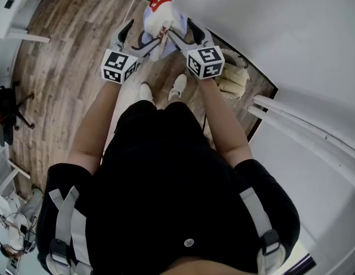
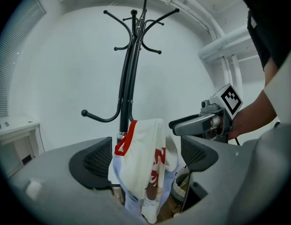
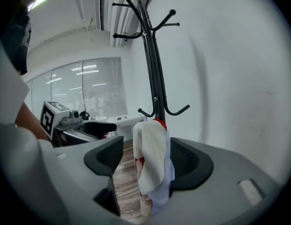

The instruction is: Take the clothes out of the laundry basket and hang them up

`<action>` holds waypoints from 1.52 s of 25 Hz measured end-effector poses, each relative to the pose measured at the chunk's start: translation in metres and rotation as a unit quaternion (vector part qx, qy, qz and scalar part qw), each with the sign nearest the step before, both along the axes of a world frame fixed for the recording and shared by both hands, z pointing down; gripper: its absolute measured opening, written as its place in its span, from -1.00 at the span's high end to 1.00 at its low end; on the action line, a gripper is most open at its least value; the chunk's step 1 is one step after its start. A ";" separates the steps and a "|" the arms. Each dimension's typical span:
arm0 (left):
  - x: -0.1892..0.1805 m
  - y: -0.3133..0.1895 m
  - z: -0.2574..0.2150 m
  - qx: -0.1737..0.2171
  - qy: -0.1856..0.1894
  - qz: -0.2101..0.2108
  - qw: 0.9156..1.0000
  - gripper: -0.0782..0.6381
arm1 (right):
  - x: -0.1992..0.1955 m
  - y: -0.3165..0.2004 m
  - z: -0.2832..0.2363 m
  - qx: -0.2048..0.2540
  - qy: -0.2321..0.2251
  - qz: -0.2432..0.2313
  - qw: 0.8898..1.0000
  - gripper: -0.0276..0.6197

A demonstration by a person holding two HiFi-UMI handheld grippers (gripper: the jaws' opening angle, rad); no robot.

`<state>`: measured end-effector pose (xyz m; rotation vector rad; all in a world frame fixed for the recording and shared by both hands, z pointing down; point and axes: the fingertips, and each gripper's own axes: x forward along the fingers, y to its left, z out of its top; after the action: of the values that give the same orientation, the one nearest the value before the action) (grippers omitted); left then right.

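Note:
A white garment with red trim and a pale blue part (image 1: 160,19) hangs low on the black coat rack (image 2: 129,83). My left gripper (image 1: 142,33) stands wide open at its left side; in the left gripper view the garment (image 2: 143,163) hangs between the spread jaws with gaps on both sides. My right gripper (image 1: 180,28) comes in from the right. In its own view the garment (image 3: 152,163) hangs between the jaws, against the right-hand pad, with floor showing beside the left-hand pad. The laundry basket (image 1: 235,76) with cream cloth in it stands by the wall.
A white wall runs close behind the rack (image 3: 152,55). White pipes (image 1: 303,125) run along the wall at the right. The person's white shoes (image 1: 178,85) stand on the wooden floor (image 1: 68,67) just before the rack. A dark chair (image 1: 6,113) is at the far left.

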<state>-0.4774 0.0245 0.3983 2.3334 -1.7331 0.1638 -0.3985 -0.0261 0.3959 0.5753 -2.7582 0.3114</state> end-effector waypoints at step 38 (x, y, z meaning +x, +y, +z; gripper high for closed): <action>0.482 -0.086 -0.099 0.080 0.027 0.284 0.955 -0.46 | 0.558 -0.010 -0.083 0.092 -0.046 0.370 0.923 -0.49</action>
<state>0.0048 -0.0610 0.2996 2.8671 -1.0367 0.0538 0.1596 -0.0357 0.3127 1.6864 -2.5486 0.2380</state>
